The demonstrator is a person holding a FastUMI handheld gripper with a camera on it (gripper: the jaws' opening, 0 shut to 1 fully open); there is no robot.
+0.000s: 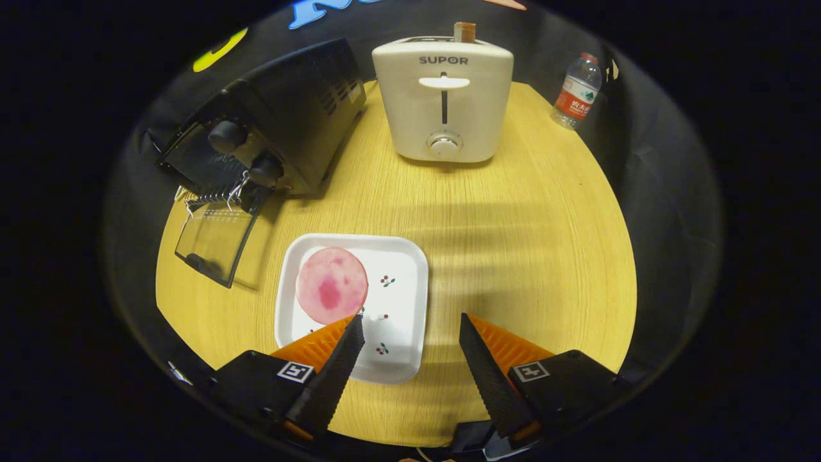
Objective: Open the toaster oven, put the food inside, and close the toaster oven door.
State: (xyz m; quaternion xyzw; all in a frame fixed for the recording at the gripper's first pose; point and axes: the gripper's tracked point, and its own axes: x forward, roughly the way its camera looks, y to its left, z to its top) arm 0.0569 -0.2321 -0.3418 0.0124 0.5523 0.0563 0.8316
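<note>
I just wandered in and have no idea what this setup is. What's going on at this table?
A person is working a hand-held gripper, fingers open and holding nothing, above a round wooden table. The black toaster oven already has its glass door dropped open. The food, a pink round slice, is on a white plate just ahead of the fingers. A white toaster and water bottle stand beyond.

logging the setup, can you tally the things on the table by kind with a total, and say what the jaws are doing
Appliances: 2, the black toaster oven with its door down, and the white toaster
Plates: 1, the white plate
Food items: 1, the pink round slice on the plate
Bottles: 1, the water bottle
Total: 5
The gripper jaws stand open, holding nothing, one tip at the slice's edge.
</note>
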